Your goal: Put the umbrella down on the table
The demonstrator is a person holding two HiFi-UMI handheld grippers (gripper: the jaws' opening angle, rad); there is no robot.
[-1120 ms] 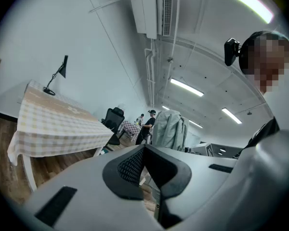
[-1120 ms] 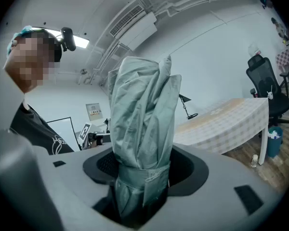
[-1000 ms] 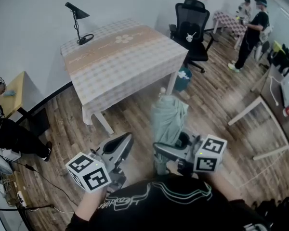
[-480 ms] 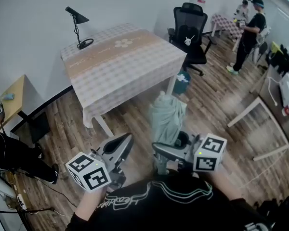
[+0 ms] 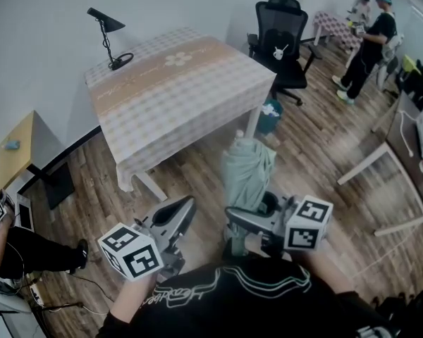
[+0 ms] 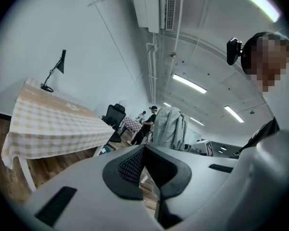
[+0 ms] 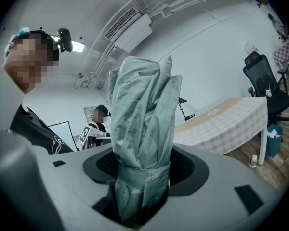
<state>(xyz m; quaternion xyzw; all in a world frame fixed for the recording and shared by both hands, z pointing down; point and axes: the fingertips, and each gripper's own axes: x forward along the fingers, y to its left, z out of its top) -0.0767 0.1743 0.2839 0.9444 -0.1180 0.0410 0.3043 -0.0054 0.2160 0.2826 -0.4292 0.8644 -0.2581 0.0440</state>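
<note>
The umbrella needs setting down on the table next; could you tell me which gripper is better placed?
Right: the right gripper clamps the folded umbrella; the left gripper is empty.

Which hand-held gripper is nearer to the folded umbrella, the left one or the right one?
Right. The right hand-held gripper is clamped on the umbrella; the left hand-held gripper is beside it, apart, jaws together and empty.

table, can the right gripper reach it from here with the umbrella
Probably not yet. The right gripper, shut on the umbrella, sits near the person's chest, with a stretch of floor between it and the table. Nothing blocks the way.
</note>
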